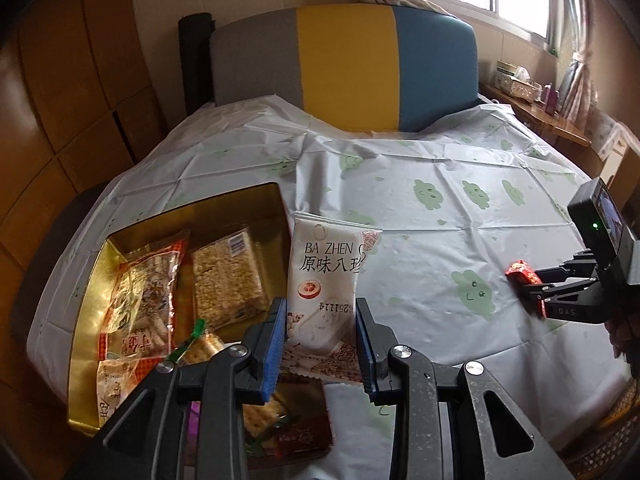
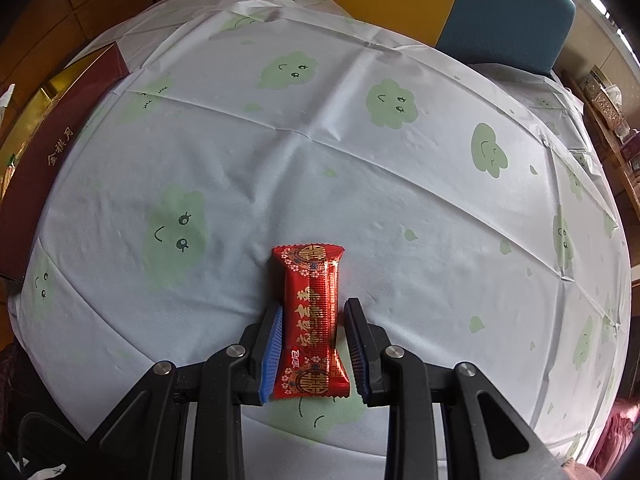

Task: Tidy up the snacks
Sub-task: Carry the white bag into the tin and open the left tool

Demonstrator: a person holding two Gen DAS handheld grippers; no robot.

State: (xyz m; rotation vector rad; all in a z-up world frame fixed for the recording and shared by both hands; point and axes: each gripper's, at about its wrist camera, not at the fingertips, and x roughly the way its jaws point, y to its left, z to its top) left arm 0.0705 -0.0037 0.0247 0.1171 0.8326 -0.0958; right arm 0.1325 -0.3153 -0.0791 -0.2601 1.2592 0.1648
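**Two claws, two snacks**

My left claw point(image 1: 321, 340) is clamped on a white snack packet point(image 1: 328, 280) printed "BA ZHEN", both blue pads pressing its lower sides. The packet stands up from my fingers toward twelve o'clock, just beside the right wall of the gold-lined box point(image 1: 86, 304). Inside that box, at my ten o'clock, lie an orange-edged bag of stick biscuits point(image 1: 144, 284) and a clear pack of puffed rice cake point(image 1: 226, 276); cracker packs sit lower, partly hidden behind my claw.

My right claw point(image 2: 313, 350) straddles a red candy bar point(image 2: 310, 320) lying flat on the table point(image 2: 400, 200), pointing to twelve o'clock. The left pad touches the wrapper; the right pad stands slightly off it, so the jaws are apart around it. From the left wrist view this claw point(image 1: 534, 294) shows at three o'clock. The box's dark red outer wall point(image 2: 60, 144) runs at nine to ten o'clock in the right wrist view.
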